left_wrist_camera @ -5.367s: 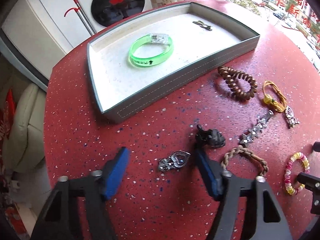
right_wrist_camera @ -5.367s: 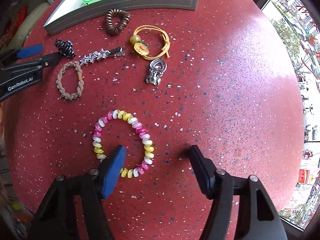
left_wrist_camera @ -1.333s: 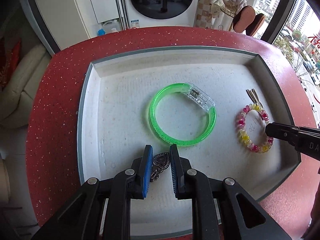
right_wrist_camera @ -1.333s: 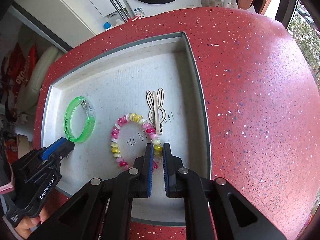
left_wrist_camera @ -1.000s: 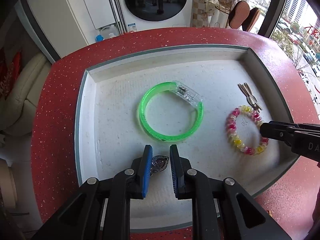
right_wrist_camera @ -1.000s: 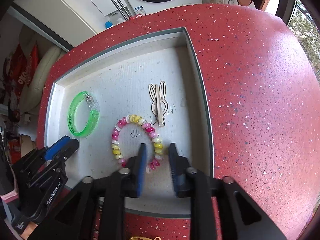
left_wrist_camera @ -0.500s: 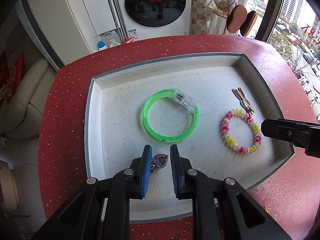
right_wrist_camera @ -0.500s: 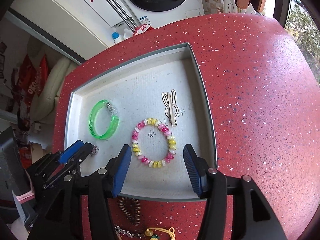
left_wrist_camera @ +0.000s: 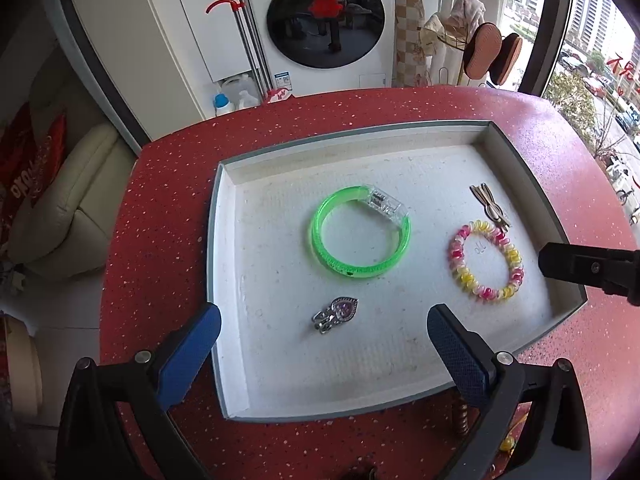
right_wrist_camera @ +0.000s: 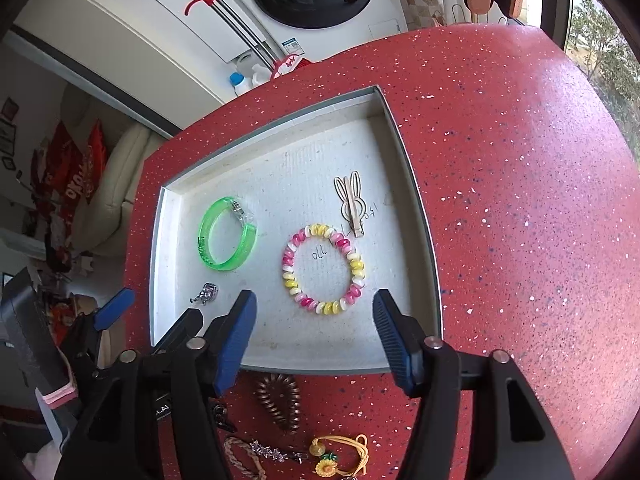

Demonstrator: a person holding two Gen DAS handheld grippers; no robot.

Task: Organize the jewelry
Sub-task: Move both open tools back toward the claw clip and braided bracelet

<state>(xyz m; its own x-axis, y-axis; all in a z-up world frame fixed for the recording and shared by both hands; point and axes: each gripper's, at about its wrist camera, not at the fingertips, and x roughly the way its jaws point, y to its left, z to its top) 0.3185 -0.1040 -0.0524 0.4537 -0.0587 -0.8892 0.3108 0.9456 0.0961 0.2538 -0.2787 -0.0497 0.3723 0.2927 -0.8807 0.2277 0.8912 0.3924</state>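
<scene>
A grey tray (left_wrist_camera: 214, 264) (right_wrist_camera: 424, 240) with a white floor sits on the red table. In it lie a green bangle (left_wrist_camera: 360, 236) (right_wrist_camera: 228, 236), a pink and yellow bead bracelet (left_wrist_camera: 486, 260) (right_wrist_camera: 324, 268), a wooden rabbit clip (left_wrist_camera: 490, 205) (right_wrist_camera: 352, 206) and a silver heart clip (left_wrist_camera: 335, 314) (right_wrist_camera: 205, 293). My left gripper (left_wrist_camera: 324, 350) hangs above the heart clip, its jaws opening wide, nothing between them. My right gripper (right_wrist_camera: 314, 334) hovers over the tray's near edge, below the bead bracelet, its jaws opening and empty.
On the table in front of the tray lie a brown coil band (right_wrist_camera: 280, 400), a braided bracelet with a silver chain (right_wrist_camera: 260, 454), a yellow cord bracelet (right_wrist_camera: 340, 456) and a dark clip (right_wrist_camera: 222, 416). A washing machine (left_wrist_camera: 324, 20) stands behind the table.
The left jaws sprang open and left the heart clip lying in the tray. The right jaws let go of the bead bracelet and widened. Both grippers rose and drew back.
</scene>
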